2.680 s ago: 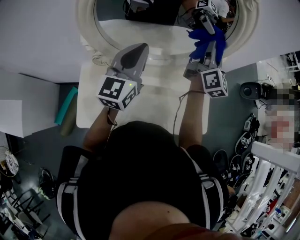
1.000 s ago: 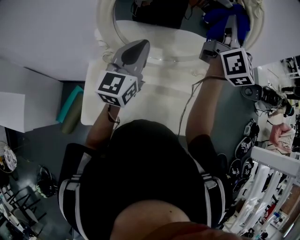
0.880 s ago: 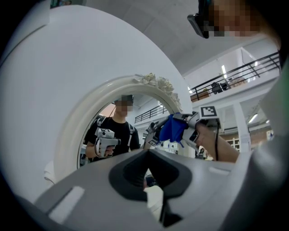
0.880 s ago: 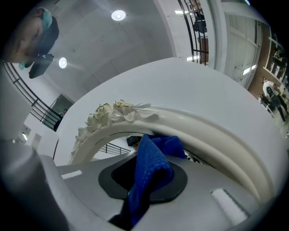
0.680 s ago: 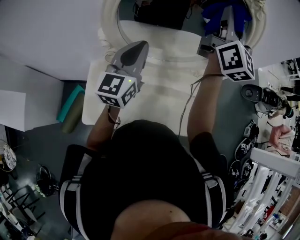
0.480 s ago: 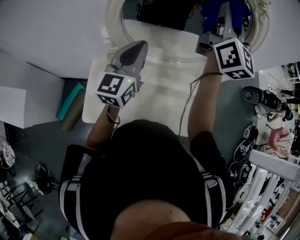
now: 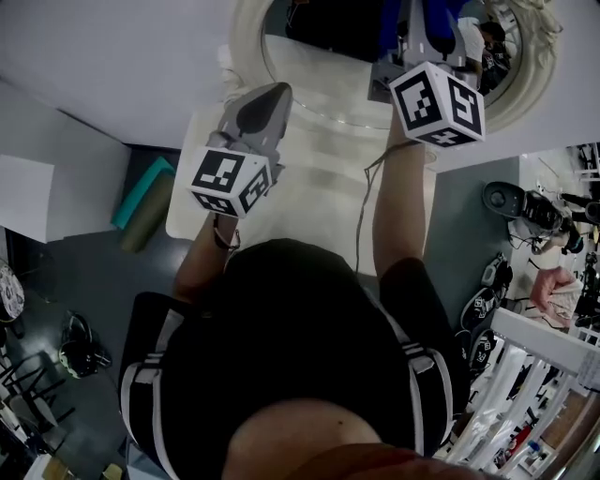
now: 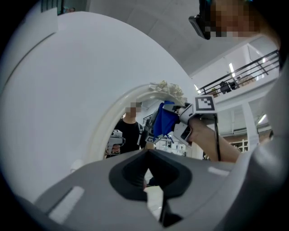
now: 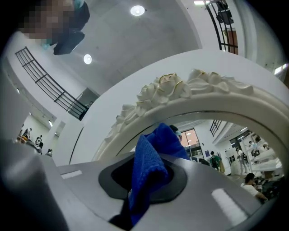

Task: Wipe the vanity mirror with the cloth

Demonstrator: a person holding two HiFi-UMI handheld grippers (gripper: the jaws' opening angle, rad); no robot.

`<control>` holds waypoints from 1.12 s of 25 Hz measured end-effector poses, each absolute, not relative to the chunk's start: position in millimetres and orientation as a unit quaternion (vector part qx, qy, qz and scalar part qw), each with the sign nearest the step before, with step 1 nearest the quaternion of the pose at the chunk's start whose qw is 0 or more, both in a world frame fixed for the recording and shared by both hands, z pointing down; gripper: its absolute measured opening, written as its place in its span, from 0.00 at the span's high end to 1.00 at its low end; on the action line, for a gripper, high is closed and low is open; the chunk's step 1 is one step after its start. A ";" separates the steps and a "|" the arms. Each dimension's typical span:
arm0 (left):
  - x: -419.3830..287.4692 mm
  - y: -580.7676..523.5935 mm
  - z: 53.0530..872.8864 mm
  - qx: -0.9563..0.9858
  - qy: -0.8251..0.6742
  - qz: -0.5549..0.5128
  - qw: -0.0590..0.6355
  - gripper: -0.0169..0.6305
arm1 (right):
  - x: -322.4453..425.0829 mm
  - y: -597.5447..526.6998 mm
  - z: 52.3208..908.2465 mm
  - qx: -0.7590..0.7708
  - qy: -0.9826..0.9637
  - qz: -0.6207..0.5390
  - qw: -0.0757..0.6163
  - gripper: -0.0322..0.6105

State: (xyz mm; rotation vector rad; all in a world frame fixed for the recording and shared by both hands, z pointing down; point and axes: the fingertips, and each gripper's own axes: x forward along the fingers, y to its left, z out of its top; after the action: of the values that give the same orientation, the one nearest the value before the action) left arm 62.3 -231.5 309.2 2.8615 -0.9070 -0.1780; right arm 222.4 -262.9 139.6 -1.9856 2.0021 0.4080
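The vanity mirror (image 7: 328, 70) with its white carved frame (image 7: 246, 37) stands at the back of the table. My right gripper (image 7: 422, 21) is raised against the glass, shut on the blue cloth (image 7: 389, 28). In the right gripper view the cloth (image 9: 149, 167) bulges out between the jaws, under the frame's carved roses (image 9: 180, 90). My left gripper (image 7: 272, 92) hovers over the table's left side, short of the mirror, shut with nothing in it. The left gripper view looks past its closed jaws at the cloth (image 8: 163, 119) on the glass and the frame (image 8: 106, 131).
The white vanity table (image 7: 309, 187) runs below the mirror. A cable (image 7: 361, 216) hangs from the right gripper along the arm. On the floor lie a teal roll (image 7: 141, 202) at the left and shoes (image 7: 492, 277) and a round black device (image 7: 506, 199) at the right.
The right gripper with the cloth has moved up and then leftward across the mirror. The left gripper has held its place over the table.
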 end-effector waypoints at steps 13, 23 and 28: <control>29.6 -243.0 320.3 0.939 -0.330 -0.054 0.078 0.96 | 147.8 -305.5 182.3 -0.643 0.741 0.137 0.137 0.89; 9.3 -241.1 323.4 0.931 -0.350 -0.057 0.085 0.96 | 109.8 -323.3 219.3 -0.610 0.770 0.140 0.123 0.89; 1.1 -237.3 323.6 0.929 -0.357 -0.058 0.084 0.96 | 104.9 -326.7 226.0 -0.603 0.775 0.128 0.135 0.89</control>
State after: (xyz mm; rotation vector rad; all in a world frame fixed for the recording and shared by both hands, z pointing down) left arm 1.1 -237.3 323.6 2.7711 -1.0642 -0.1739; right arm 104.9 -326.7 226.0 -1.7477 2.2460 0.3707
